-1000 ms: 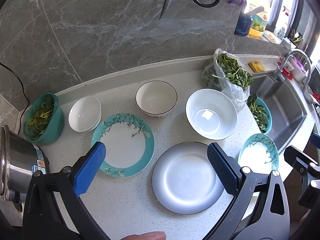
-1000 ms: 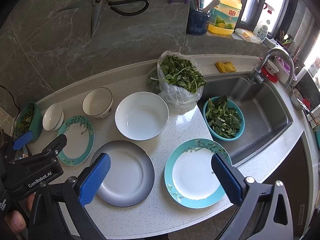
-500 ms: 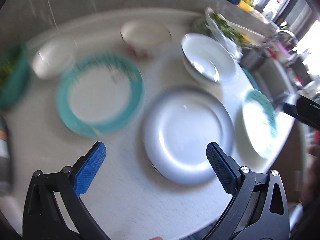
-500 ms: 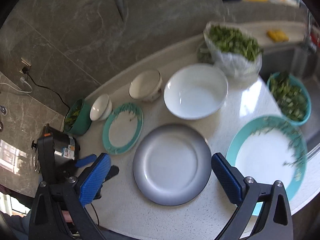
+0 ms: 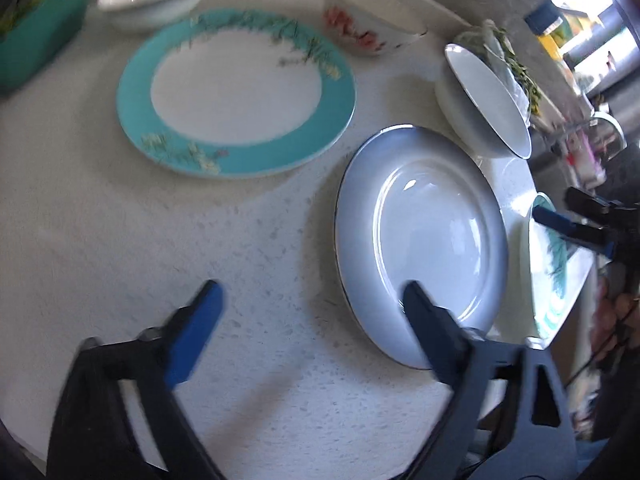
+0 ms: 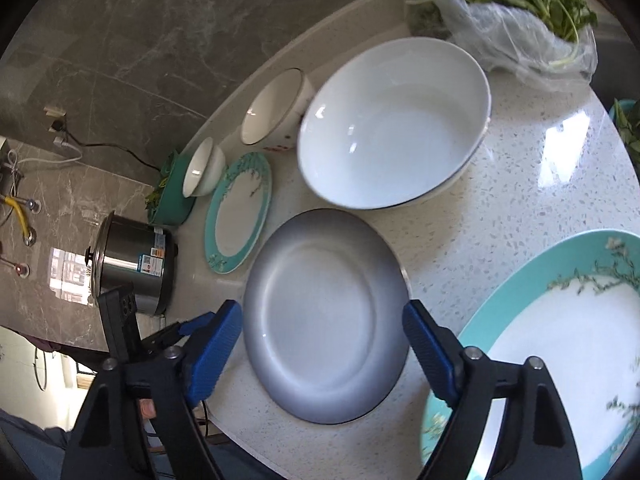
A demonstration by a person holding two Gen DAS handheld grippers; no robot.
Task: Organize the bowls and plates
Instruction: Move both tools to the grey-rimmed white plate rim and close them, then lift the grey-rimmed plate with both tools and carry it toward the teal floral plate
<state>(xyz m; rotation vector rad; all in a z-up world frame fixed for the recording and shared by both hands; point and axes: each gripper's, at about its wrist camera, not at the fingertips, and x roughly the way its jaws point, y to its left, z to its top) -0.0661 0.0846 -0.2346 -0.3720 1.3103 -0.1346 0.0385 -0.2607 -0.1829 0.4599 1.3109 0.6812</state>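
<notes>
Now, both tools are low over the worktop (image 6: 520,168), and the grey plate (image 6: 324,312) looks like the target, lying flat between the two teal plates, the left teal plate (image 5: 236,92) and the right teal plate (image 6: 560,340). The left hand-held gripper (image 5: 308,312) gapes wide, holding nothing, one finger already over the plate's near rim. The right hand-held gripper (image 6: 322,332) is just as wide and empty, framing the same plate. To do this well, I'd say slide one finger under the rim, pinch firmly at the edge, and lift level, since glazed china slips. The big white bowl (image 6: 396,120) sits just behind, so keep clear.
</notes>
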